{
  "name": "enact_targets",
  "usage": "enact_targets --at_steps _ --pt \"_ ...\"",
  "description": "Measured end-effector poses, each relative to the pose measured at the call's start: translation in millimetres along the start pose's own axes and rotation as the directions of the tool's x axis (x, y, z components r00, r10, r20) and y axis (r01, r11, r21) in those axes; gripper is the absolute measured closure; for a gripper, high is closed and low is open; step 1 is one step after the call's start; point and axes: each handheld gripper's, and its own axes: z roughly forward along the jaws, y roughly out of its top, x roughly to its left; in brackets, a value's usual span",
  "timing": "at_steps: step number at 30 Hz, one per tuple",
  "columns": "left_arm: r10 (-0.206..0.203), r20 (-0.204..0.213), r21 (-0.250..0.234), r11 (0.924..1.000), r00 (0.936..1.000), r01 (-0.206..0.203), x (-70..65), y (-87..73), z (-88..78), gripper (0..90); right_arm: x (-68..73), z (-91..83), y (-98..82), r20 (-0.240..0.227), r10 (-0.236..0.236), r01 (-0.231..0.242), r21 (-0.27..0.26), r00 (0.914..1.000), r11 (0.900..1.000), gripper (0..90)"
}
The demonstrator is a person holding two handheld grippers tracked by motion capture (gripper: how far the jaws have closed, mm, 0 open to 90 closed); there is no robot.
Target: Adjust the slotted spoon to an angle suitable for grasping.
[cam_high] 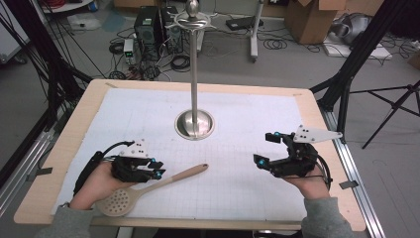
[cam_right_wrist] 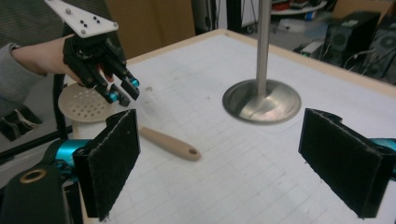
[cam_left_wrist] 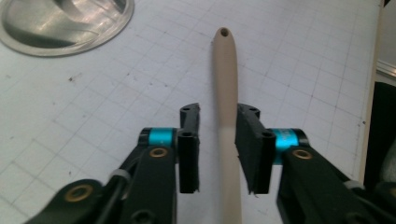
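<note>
A beige slotted spoon (cam_high: 173, 177) lies on the white gridded mat, its perforated bowl (cam_high: 115, 202) near the front left edge and its handle pointing right. My left gripper (cam_high: 157, 168) hovers over the handle. In the left gripper view its jaws (cam_left_wrist: 218, 116) straddle the spoon handle (cam_left_wrist: 225, 70), slightly parted, with a gap on the left side; it is open. My right gripper (cam_high: 263, 148) is held at the right of the mat, jaws wide open (cam_right_wrist: 219, 158) with nothing between them. The right gripper view shows the spoon (cam_right_wrist: 170, 143) and the left gripper (cam_right_wrist: 122, 91) above it.
A tall metal stand (cam_high: 195, 124) with a round base rises from the middle of the mat (cam_high: 247, 114), topped by a ring and knob. Its base (cam_left_wrist: 60, 23) lies beyond the spoon's tip. The wooden table edge (cam_high: 69, 148) frames the mat; cables and boxes lie on the floor behind.
</note>
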Motion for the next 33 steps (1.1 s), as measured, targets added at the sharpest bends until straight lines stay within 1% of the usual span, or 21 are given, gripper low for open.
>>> enact_targets --at_steps 1,2,4,5,6,7,8,9,10,12,13,15,17,19,22,24,27,29,30,31,33 --pt "0.000 -0.005 -0.003 1.0000 1.0000 0.000 1.0 -0.7 -1.4 60.7 0.8 -0.3 1.9 -0.004 -0.012 0.012 -0.018 0.9999 1.000 13.6" --pt "-0.005 -0.013 -0.018 0.9998 0.9999 0.005 1.8 -1.8 -2.8 55.7 1.2 -0.5 3.2 -0.008 -0.014 0.014 -0.029 0.9999 0.999 13.6" --pt "0.001 -0.022 -0.034 0.9994 0.9997 -0.002 4.3 -3.2 -6.2 47.8 1.9 -0.9 6.1 -0.012 -0.015 0.015 -0.044 0.9998 0.999 13.6" --pt "0.002 -0.027 -0.050 0.9987 0.9996 -0.004 4.9 -3.7 -7.3 44.6 2.3 -0.9 7.0 -0.017 -0.016 0.015 -0.047 0.9997 0.999 13.6" --pt "0.013 -0.027 -0.062 0.9980 0.9995 -0.015 5.8 -4.2 -8.6 42.0 1.8 -0.8 7.5 -0.019 -0.024 0.023 -0.052 0.9995 0.998 13.6" --pt "0.016 -0.027 -0.075 0.9970 0.9995 -0.018 5.9 -4.6 -9.2 39.4 2.0 -1.0 7.4 -0.022 -0.017 0.016 -0.048 0.9996 0.999 13.6" --pt "0.020 -0.036 -0.073 0.9971 0.9992 -0.022 5.5 -4.3 -10.2 34.2 1.7 -1.0 7.2 -0.024 -0.014 0.013 -0.045 0.9996 0.999 13.4" --pt "0.021 -0.040 -0.076 0.9968 0.9990 -0.024 5.0 -4.0 -10.1 26.5 0.9 -1.0 7.0 -0.024 -0.016 0.015 -0.045 0.9996 0.999 13.4" --pt "0.020 -0.053 -0.077 0.9967 0.9984 -0.024 3.8 -3.1 -9.7 21.9 0.9 -1.3 7.0 -0.023 -0.012 0.011 -0.044 0.9997 0.999 13.4" --pt "0.029 -0.064 -0.089 0.9954 0.9975 -0.035 2.0 -1.1 -9.3 14.5 0.8 -1.9 7.3 -0.024 -0.011 0.010 -0.054 0.9996 0.998 13.4" --pt "0.025 -0.063 -0.096 0.9949 0.9977 -0.031 1.0 0.2 -9.9 12.3 1.0 -2.1 7.4 -0.023 -0.012 0.010 -0.054 0.9997 0.999 13.4" --pt "0.021 -0.069 -0.110 0.9936 0.9974 -0.028 -0.9 3.0 -12.3 11.8 1.1 -2.0 8.0 -0.020 -0.016 0.015 -0.056 0.9997 0.998 13.4" --pt "0.012 -0.055 -0.113 0.9935 0.9984 -0.018 -2.5 4.2 -15.1 11.9 0.8 -0.7 8.5 -0.023 -0.008 0.007 -0.055 0.9997 0.998 13.4" --pt "0.006 -0.037 -0.111 0.9937 0.9993 -0.010 -4.9 2.8 -17.5 11.9 -1.0 2.3 9.2 -0.026 -0.010 0.008 -0.057 0.9996 0.998 13.4" --pt "0.008 -0.010 -0.092 0.9957 0.9999 -0.008 -7.0 -2.0 -20.6 12.1 -2.9 9.0 10.5 -0.034 -0.010 0.008 -0.052 0.9994 0.999 13.4" --pt "0.017 -0.012 -0.084 0.9963 0.9998 -0.018 -7.9 -4.6 -21.2 12.3 -3.5 14.1 11.6 -0.042 -0.013 0.011 -0.044 0.9990 0.999 13.4" --pt "0.016 -0.005 -0.070 0.9974 0.9999 -0.017 -8.1 -8.2 -20.5 14.4 -2.8 20.0 13.2 -0.051 -0.026 0.025 -0.030 0.9984 0.999 13.4" --pt "0.006 0.008 -0.051 0.9987 0.9999 -0.006 -8.2 -10.2 -19.1 14.8 -2.0 20.9 13.5 -0.053 -0.026 0.024 -0.026 0.9982 0.999 13.4" --pt "0.007 0.009 -0.043 0.9991 0.9999 -0.007 -8.6 -10.9 -18.2 14.8 -1.5 20.8 13.7 -0.053 -0.026 0.025 -0.025 0.9983 0.999 13.4" --pt "0.008 0.007 -0.044 0.9990 0.9999 -0.008 -8.7 -11.1 -17.6 14.8 -1.1 20.2 14.0 -0.050 -0.030 0.029 -0.029 0.9983 0.999 13.4" --pt "0.008 0.016 -0.036 0.9993 0.9998 -0.007 -9.7 -11.1 -16.6 14.8 -0.2 18.9 14.7 -0.051 -0.035 0.033 -0.034 0.9981 0.999 13.4"
